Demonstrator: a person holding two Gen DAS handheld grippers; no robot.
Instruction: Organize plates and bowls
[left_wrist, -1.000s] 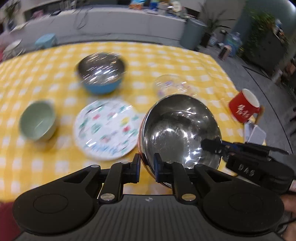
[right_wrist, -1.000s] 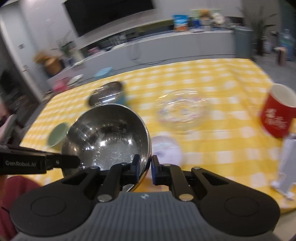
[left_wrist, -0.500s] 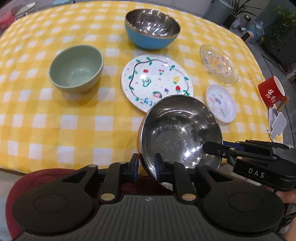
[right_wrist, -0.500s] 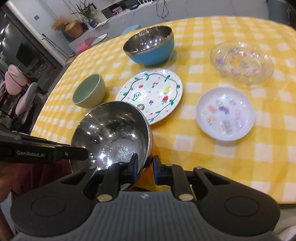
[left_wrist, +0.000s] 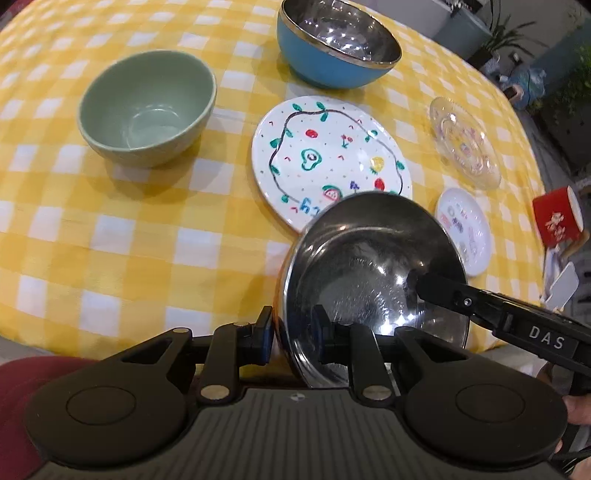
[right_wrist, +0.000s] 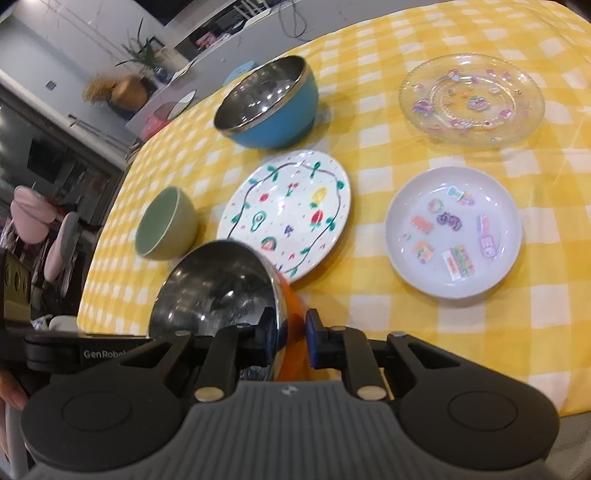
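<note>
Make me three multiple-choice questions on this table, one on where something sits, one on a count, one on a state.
1. What lies between the green bowl and the small white plate?
A fruit-pattern plate
B red mug
C glass plate

2. How many bowls show?
A two
B three
C five

3. The steel bowl with the orange outside is:
A upside down
B stacked in the blue bowl
C held by both grippers

Answers: 1 A, the fruit-pattern plate is between them. 2 B, green, blue bowl, steel. 3 C, left gripper and right gripper straddle its rim.
</note>
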